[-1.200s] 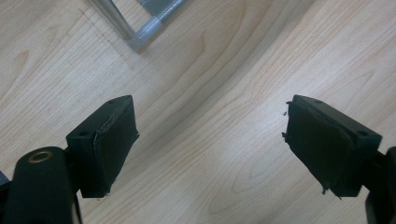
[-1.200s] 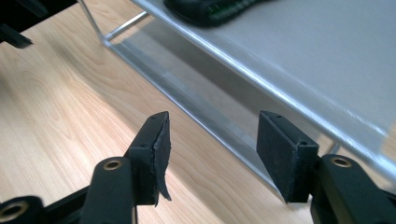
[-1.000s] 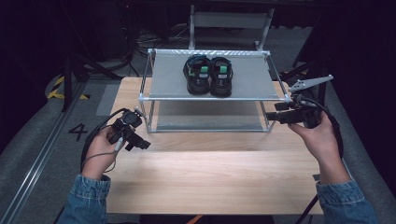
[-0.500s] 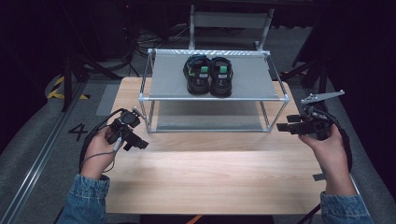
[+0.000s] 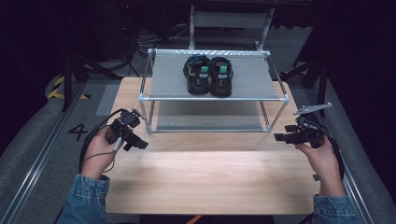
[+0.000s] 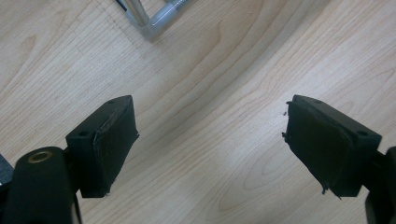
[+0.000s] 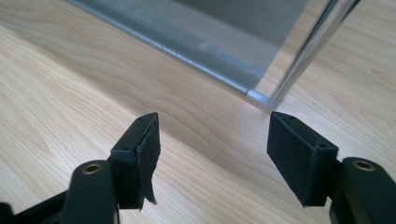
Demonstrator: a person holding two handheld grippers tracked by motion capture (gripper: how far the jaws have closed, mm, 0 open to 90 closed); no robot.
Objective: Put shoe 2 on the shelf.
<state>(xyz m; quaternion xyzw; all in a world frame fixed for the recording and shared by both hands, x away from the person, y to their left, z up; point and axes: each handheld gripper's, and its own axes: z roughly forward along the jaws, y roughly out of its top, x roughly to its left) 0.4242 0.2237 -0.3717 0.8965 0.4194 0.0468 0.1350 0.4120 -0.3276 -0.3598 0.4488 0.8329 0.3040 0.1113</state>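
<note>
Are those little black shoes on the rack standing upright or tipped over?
Upright: the black shoes sit side by side, soles down, on the rack's top shelf.

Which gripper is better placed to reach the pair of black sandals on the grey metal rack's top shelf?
Neither, clearly. The pair of black sandals sits mid-shelf, with left gripper and right gripper both open, empty, low at opposite corners.
</note>
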